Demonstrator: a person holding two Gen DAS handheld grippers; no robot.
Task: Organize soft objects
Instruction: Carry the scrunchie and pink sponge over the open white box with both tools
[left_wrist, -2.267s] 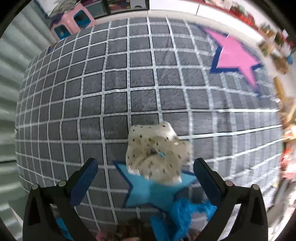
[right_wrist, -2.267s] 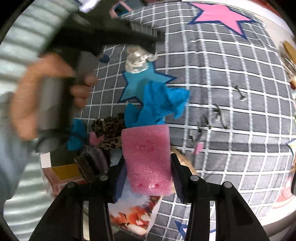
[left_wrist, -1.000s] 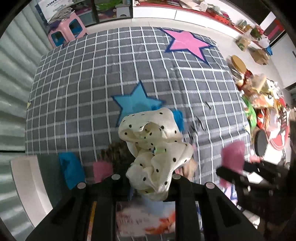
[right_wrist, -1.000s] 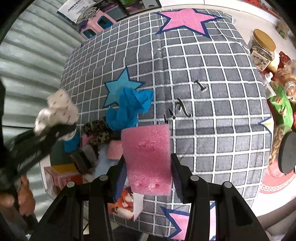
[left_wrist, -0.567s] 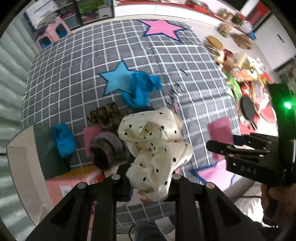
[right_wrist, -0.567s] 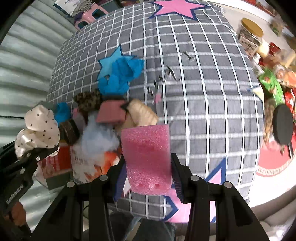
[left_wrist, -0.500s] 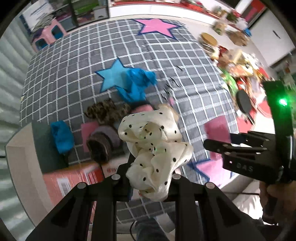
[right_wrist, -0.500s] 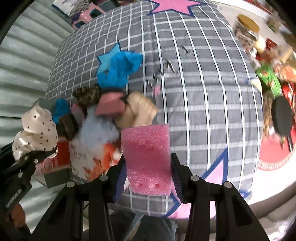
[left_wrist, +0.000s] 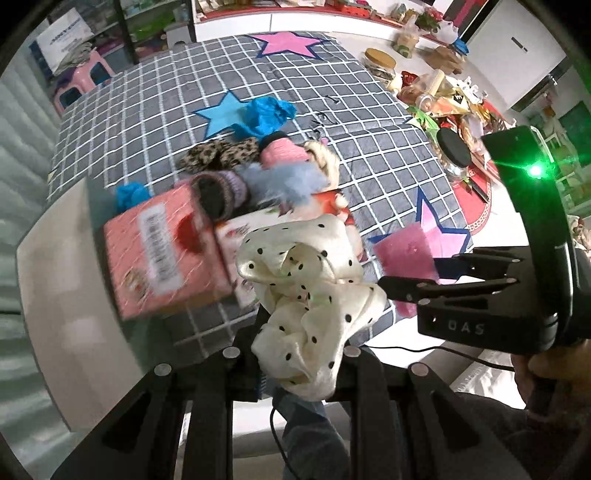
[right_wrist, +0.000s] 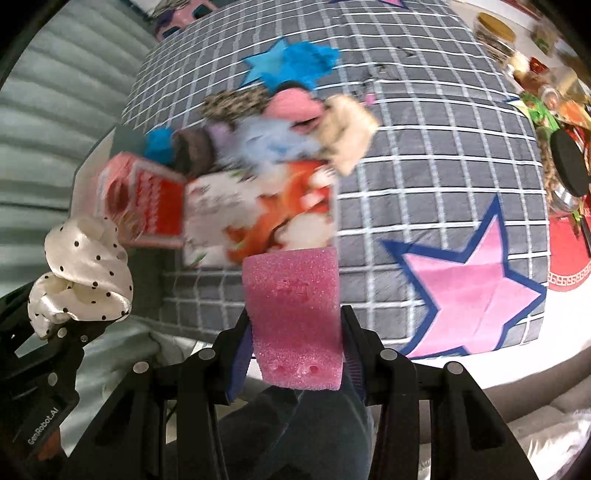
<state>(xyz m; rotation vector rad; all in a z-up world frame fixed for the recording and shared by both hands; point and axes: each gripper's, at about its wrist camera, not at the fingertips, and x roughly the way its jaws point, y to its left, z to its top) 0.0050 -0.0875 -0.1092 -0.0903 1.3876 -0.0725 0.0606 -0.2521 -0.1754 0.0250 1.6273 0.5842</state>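
My left gripper (left_wrist: 301, 345) is shut on a cream scrunchie with black dots (left_wrist: 306, 291), held high above the near edge of the bed; the scrunchie also shows in the right wrist view (right_wrist: 83, 273). My right gripper (right_wrist: 295, 354) is shut on a pink foam sponge (right_wrist: 293, 314), also held high; the sponge shows in the left wrist view (left_wrist: 404, 249). Below lies a heap of soft things: a blue cloth (left_wrist: 266, 114), a leopard scrunchie (left_wrist: 218, 153), a pink roll (left_wrist: 282, 153), a light blue fluffy piece (left_wrist: 284, 179), a beige plush piece (right_wrist: 347, 129).
A red and pink printed box (left_wrist: 162, 254) stands at the near edge of the grey checked bedspread (left_wrist: 376, 166), which has star patches. Jars and snack packets (left_wrist: 443, 107) crowd the floor at the right. A pale ledge (left_wrist: 55, 277) runs on the left.
Both grippers have risen and drawn back toward me, still holding the scrunchie and the sponge. The box and the heap now lie farther below and ahead.
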